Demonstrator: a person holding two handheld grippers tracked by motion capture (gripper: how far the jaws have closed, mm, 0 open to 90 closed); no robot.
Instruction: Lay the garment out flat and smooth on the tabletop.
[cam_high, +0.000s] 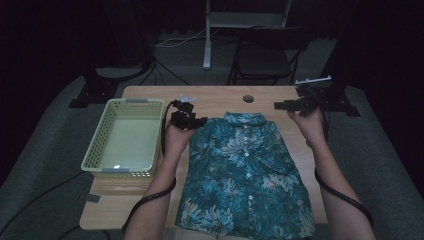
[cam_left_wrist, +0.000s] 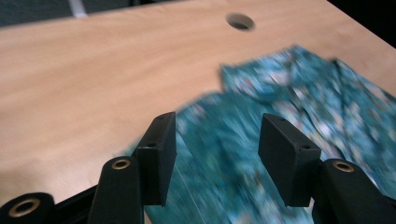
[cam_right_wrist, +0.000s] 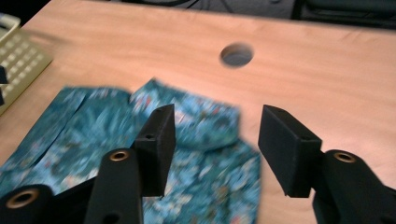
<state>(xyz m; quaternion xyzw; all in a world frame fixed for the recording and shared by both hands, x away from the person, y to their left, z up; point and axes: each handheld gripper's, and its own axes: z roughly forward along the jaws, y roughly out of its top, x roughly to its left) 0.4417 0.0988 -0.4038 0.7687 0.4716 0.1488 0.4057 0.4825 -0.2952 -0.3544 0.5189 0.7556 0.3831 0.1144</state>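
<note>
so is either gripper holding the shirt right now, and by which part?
Nothing is held. The left gripper and right gripper both stand open above the shirt, with no cloth between the pads.

The room is dim, lit mainly over a light wooden rectangular table (cam_high: 150, 95) with a round cable hole (cam_high: 248, 98) near its far edge, while the far side falls into near-black shadow. The table stands on a grey carpeted floor (cam_high: 45, 150), where dark cables (cam_high: 165, 67) and a white cable (cam_high: 180, 39) trail. Behind the table stand a black folding chair (cam_high: 263, 57), a white metal stand (cam_high: 207, 35) and black tripod-like bases (cam_high: 102, 85) at both far corners.
</note>
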